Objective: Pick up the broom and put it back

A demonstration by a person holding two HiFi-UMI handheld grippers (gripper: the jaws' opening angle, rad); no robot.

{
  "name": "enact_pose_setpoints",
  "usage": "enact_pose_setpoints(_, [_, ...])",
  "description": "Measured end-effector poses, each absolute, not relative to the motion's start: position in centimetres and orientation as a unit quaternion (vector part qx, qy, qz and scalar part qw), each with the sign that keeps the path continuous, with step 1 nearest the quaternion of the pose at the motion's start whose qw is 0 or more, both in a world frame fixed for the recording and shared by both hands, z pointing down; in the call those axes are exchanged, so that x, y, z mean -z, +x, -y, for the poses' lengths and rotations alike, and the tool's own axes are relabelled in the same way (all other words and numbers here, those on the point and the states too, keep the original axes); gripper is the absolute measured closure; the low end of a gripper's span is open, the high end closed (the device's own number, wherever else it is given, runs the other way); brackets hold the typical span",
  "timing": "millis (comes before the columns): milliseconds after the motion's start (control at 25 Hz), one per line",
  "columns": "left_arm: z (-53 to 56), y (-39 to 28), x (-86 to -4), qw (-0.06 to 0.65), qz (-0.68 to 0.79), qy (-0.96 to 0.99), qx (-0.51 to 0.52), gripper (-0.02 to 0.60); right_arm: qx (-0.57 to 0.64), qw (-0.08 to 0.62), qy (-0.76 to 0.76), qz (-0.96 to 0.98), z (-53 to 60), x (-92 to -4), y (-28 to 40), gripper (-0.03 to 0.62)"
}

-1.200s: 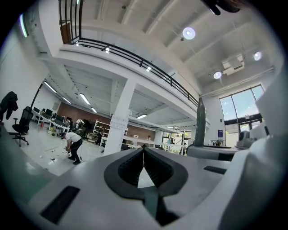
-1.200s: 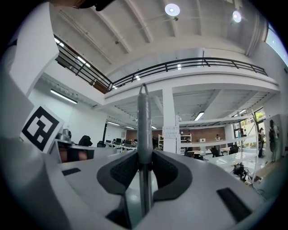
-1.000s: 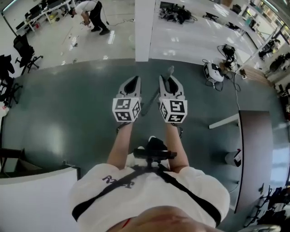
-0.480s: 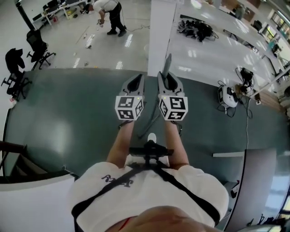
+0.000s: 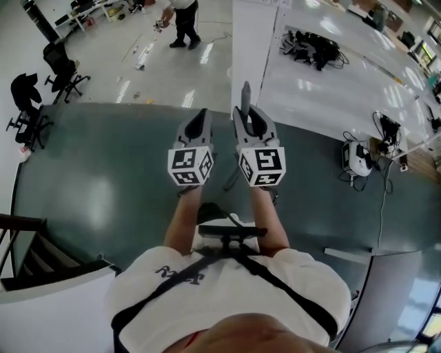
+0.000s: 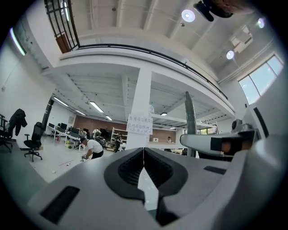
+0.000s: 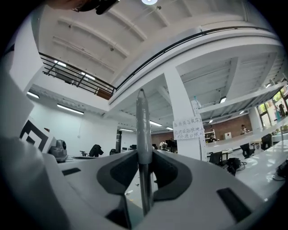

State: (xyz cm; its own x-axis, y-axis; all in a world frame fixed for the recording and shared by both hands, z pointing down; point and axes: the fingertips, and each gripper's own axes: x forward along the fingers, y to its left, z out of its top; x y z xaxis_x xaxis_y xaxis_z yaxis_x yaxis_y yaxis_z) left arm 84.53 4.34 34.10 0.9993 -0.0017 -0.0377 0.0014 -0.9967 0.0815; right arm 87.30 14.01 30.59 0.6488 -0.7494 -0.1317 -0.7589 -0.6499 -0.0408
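The broom's grey handle (image 7: 143,130) stands nearly upright between the jaws of my right gripper (image 7: 144,157), which is shut on it. In the head view the handle's tip (image 5: 245,93) sticks up past the right gripper (image 5: 246,114), and a lower stretch (image 5: 231,180) runs down between my two forearms. The broom's head is hidden. My left gripper (image 5: 199,116) is held beside the right one at the same height. Its jaws meet at the tips with nothing in them (image 6: 143,155). The left gripper view also catches the handle (image 6: 190,121) off to the right.
A white pillar (image 5: 251,41) with a paper sign (image 6: 140,124) stands straight ahead, where the dark green floor (image 5: 103,179) meets the white floor. A person (image 5: 180,17) bends over at the far left. Office chairs (image 5: 58,65), a cable heap (image 5: 310,47), a white device (image 5: 358,157) and a stair rail (image 5: 27,255) surround me.
Both grippers have travelled forward side by side toward the pillar, which is now closer. The handle's tip has swung from leaning right to nearly upright. Both grips look unchanged.
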Motion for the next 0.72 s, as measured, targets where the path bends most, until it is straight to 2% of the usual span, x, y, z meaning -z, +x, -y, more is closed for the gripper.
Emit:
enact_pose_setpoints(320, [-2.2,94.4,-37.3,0.064,-0.026,0.998,-0.006,0.569,-0.011,0.029,-0.926,-0.377,-12.3,-35.5,98.3,0.493])
enact_pose_setpoints(720, [6.2,111.7,-33.8,0.085,-0.080,0.992,0.043,0.569,-0.006,0.003,-0.930,-0.368,-3.8,-34.1,113.1,0.493])
